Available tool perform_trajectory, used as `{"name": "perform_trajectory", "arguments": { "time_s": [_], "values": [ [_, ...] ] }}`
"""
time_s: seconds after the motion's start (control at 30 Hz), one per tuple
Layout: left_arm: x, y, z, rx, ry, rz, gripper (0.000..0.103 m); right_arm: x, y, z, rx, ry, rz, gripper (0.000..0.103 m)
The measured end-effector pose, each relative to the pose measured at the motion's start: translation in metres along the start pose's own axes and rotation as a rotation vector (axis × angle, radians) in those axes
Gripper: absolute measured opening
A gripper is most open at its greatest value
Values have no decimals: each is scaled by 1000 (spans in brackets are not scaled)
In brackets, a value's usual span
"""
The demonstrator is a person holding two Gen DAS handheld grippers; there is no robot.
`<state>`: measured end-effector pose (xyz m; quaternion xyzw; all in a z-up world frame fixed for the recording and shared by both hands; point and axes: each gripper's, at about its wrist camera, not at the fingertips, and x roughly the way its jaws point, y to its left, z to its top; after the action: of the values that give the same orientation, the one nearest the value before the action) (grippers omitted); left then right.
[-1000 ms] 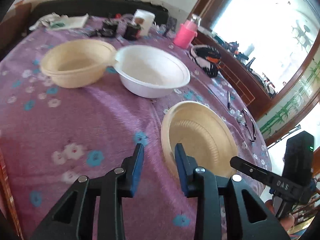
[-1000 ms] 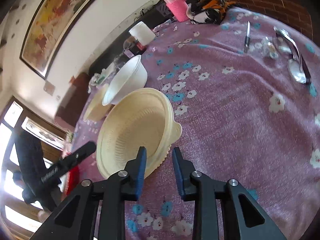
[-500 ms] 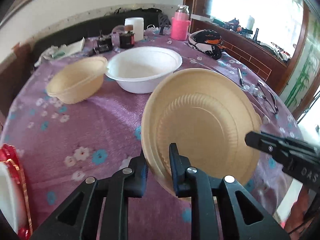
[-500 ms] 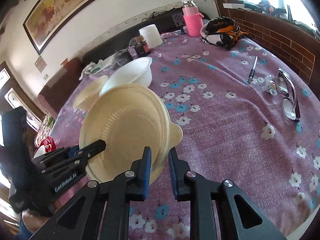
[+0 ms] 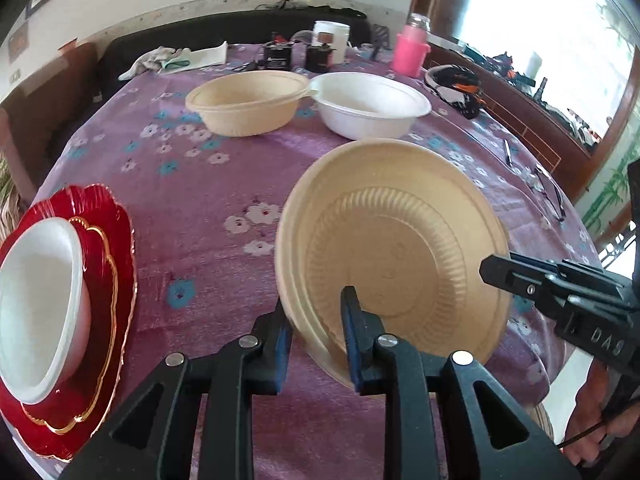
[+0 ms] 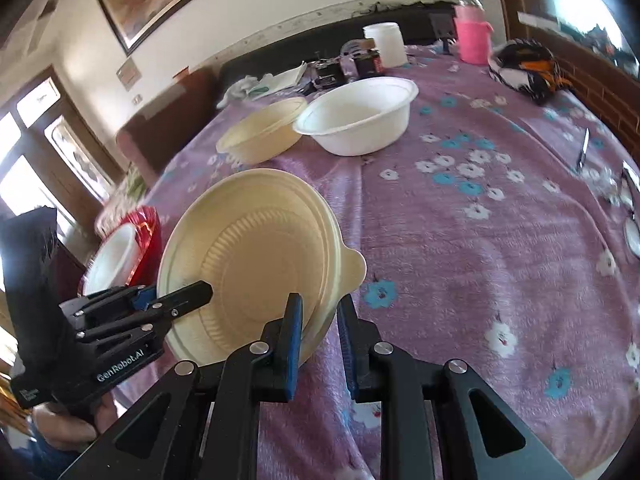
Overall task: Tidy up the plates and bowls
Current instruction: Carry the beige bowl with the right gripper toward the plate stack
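Lifted off the purple tablecloth (image 5: 208, 208) now, beige plate (image 5: 400, 248) hangs tilted between left gripper (image 5: 316, 340) and right gripper (image 6: 318, 336), both clamped on opposite rim edges, likely headed for the red plate stack (image 5: 108, 240).

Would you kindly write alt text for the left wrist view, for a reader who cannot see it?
The left gripper clamps the near rim of a tilted beige plate lifted over a purple floral tablecloth, with the right gripper at its far edge. A white bowl rests on a red plate at left; a beige bowl and another white bowl sit behind.
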<state>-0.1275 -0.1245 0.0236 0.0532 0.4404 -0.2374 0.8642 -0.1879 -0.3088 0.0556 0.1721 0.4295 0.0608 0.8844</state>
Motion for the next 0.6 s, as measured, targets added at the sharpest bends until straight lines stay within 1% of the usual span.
{"name": "perform_trajectory", "arguments": {
  "time_s": [0.03, 0.1, 0.13, 0.23, 0.3, 0.37, 0.4, 0.43, 0.6],
  "values": [
    [0, 1, 0, 6, -12, 14, 32, 1, 2, 0, -11, -2, -15, 20],
    [-1, 1, 0, 11, -34, 35, 39, 0, 7, -2, -41, -17, -38, 21],
    [-1, 1, 0, 14, -43, 38, 40, -1, 7, -1, -44, -18, -38, 21],
    [1, 1, -3, 19, -57, 47, 40, -1, 2, -1, -34, -14, -36, 22],
    [1, -1, -4, 32, -63, 54, 41, -2, 0, -3, -32, -13, -40, 25],
    [0, -2, -6, 42, -81, 70, 44, -5, 1, -5, -40, -21, -35, 29],
    [0, -2, -6, 45, -86, 72, 46, -7, 2, -7, -47, -27, -35, 34],
    [0, -2, -6, 46, -93, 73, 46, -9, 3, -9, -56, -34, -41, 40],
    [0, -4, -7, 47, -113, 75, 46, -9, 2, -13, -51, -36, -38, 42]
  ]
}}
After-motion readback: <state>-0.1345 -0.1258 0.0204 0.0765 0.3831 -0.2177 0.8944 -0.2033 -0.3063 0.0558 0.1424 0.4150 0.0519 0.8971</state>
